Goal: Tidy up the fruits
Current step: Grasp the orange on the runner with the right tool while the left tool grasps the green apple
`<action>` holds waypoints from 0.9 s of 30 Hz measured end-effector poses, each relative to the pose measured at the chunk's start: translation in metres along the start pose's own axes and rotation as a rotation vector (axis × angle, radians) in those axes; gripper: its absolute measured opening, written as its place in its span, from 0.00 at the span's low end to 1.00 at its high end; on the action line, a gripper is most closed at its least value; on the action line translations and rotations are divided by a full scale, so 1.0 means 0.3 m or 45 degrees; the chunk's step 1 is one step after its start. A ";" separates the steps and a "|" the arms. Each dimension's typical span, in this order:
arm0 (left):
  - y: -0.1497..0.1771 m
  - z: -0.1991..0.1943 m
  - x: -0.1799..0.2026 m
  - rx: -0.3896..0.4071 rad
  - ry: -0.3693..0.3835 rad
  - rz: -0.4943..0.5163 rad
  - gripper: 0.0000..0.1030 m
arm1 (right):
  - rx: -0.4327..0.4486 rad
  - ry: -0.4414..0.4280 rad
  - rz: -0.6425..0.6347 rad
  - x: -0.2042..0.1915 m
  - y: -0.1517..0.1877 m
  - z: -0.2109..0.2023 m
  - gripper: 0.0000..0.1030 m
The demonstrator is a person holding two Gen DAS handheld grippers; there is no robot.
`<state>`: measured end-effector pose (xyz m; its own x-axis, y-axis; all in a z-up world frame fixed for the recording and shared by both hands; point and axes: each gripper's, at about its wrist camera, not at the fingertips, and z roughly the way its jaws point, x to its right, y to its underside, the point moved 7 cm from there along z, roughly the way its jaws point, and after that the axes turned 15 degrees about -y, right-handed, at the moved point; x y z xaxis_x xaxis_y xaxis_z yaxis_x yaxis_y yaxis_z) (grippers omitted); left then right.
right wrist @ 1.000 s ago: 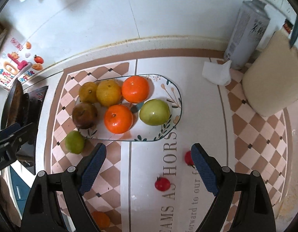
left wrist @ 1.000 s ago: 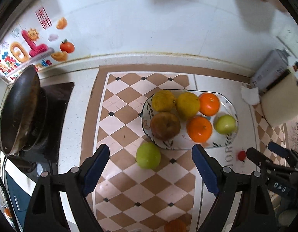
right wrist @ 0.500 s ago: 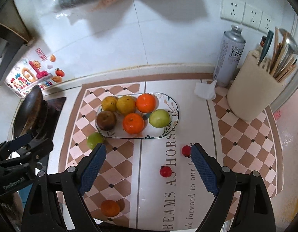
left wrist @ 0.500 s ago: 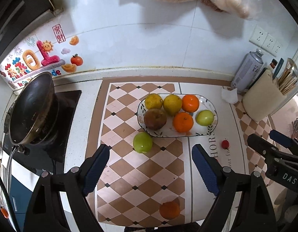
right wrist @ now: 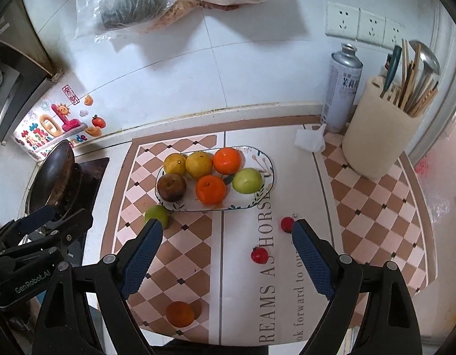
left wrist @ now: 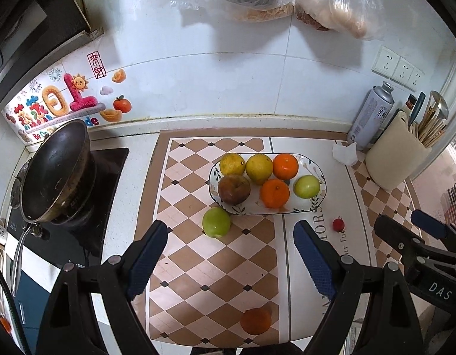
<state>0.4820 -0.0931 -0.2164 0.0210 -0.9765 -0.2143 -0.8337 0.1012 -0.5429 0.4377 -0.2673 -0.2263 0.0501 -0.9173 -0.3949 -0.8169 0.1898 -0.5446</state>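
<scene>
My left-hand camera looks down and forward from high above the surface [left wrist: 310,266], past my blue fingers [left wrist: 148,259] toward the tiled wall. It sits left of the other, so the wok [left wrist: 56,171] looms large on its left, and my right gripper [left wrist: 417,236] shows at its right edge. My right-hand camera faces the same way from similar height, with the utensil holder [right wrist: 378,136] nearer. Both views share the fruit plate [left wrist: 321,204] [right wrist: 269,183] at mid-distance, the checked mat and the wall.
</scene>
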 end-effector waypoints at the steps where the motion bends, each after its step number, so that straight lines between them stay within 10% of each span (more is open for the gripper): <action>1: 0.004 0.006 -0.001 -0.009 -0.002 -0.002 0.85 | -0.012 -0.011 0.017 0.004 0.009 0.009 0.89; 14: 0.282 0.313 -0.165 -0.404 -0.167 0.019 0.93 | -0.728 -0.275 0.206 -0.039 0.537 0.545 0.89; 22: 0.419 0.403 -0.257 -0.572 -0.203 -0.047 0.93 | -0.878 -0.258 0.113 -0.089 0.689 0.697 0.88; 27: 0.397 0.443 -0.250 -0.596 -0.162 -0.088 0.93 | -0.872 -0.243 -0.032 -0.141 0.711 0.729 0.57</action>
<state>0.4546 0.0174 -0.3728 0.1277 -0.9440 -0.3041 -0.9860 -0.0875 -0.1422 0.3871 -0.1113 -0.4875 0.1223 -0.8292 -0.5455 -0.9885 -0.1508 0.0076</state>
